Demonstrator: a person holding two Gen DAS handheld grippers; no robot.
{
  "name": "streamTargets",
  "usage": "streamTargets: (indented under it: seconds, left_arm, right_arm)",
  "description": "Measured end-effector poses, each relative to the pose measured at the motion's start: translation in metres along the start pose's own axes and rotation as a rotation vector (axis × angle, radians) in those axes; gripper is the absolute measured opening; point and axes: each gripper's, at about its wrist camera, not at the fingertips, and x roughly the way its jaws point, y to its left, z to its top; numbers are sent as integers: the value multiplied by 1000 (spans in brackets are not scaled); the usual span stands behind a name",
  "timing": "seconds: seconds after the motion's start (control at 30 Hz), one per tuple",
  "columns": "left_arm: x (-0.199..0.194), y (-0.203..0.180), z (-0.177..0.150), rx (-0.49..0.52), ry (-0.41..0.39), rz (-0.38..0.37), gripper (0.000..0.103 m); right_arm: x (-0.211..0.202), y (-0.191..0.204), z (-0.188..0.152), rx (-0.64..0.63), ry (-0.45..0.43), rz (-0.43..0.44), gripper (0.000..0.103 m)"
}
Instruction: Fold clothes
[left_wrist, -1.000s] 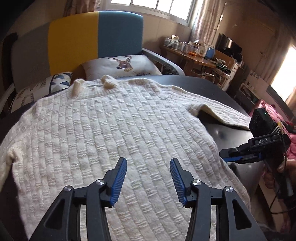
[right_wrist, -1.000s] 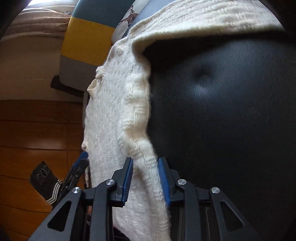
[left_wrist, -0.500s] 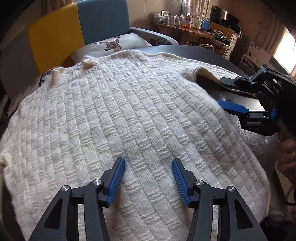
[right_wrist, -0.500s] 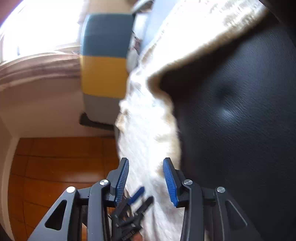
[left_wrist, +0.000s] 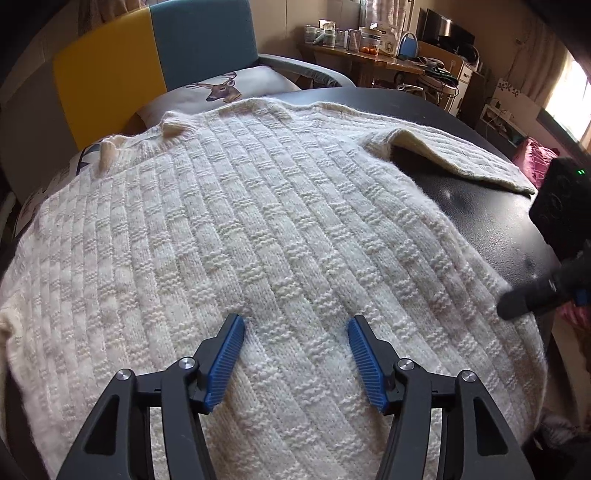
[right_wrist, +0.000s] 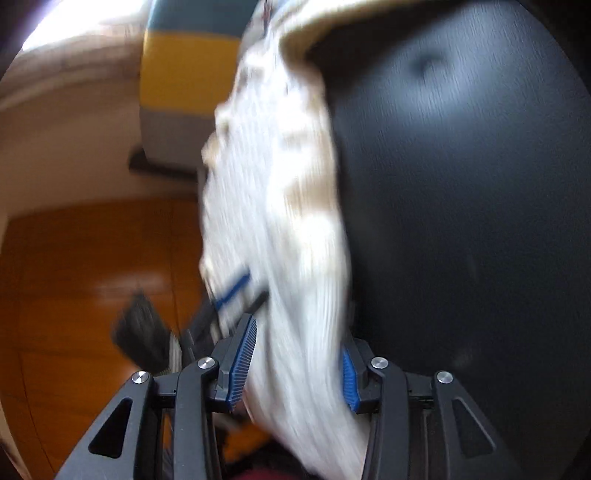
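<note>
A cream knitted sweater (left_wrist: 258, 229) lies spread flat on a black round table (left_wrist: 491, 218), collar towards the sofa, one sleeve (left_wrist: 454, 155) stretched to the right. My left gripper (left_wrist: 295, 354) is open and hovers just above the sweater's lower body, holding nothing. My right gripper (right_wrist: 295, 362) is open, its blue pads on either side of the sweater's right side edge (right_wrist: 291, 258), which hangs over the table rim; the view is motion-blurred. The right gripper also shows in the left wrist view (left_wrist: 535, 295) at the sweater's right edge.
A sofa (left_wrist: 155, 59) with yellow, blue and grey back panels and a deer-print cushion (left_wrist: 229, 86) stands behind the table. A cluttered wooden desk (left_wrist: 369, 55) is at the back right. An orange wooden floor (right_wrist: 92, 277) lies below the table edge.
My right gripper has opened and moved down along the sweater's right edge towards the hem, which now sits between its fingers. My left gripper has moved forward over the sweater, still open.
</note>
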Motion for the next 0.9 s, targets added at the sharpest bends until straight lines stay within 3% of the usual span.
streamTargets:
  seconds: [0.07,0.2,0.3,0.33,0.37,0.43,0.47,0.57,0.67,0.8,0.9]
  left_arm:
    - [0,0,0,-1,2,0,60]
    - [0,-1,0,6,5,6,60]
    - [0,-1,-1,2,6,12,61]
    - [1,-2,-1,4,9,15,61]
    - [2,-3,0,6,11,15,64]
    - [3,-5,3,5,18,17,66]
    - [2,-5,4,4,20,17,66]
    - [-7,4,3,-26,7,-4,66]
    - [-22,22,-3,-80,-41,18,66]
    - [-38,61,-15,-207,-85,74,66]
    - [-42,91,-29,-297,-85,138,66]
  right_arm:
    - [3,8,12,-32,-107,-10,42]
    - [13,48,4,-326,-123,-391,16]
    - [31,69,-31,-652,-75,-813,7]
    - [31,70,-35,-665,-67,-840,7]
    - [31,71,-38,-671,-61,-862,7]
    - [25,71,-34,-622,-73,-840,20]
    - [22,70,-32,-597,-82,-820,22]
    - [10,82,-26,-530,-153,-726,23]
    - [6,105,-5,-555,-205,-631,29]
    - [47,126,-1,-610,-183,-602,29]
    - [84,126,3,-649,-137,-659,29]
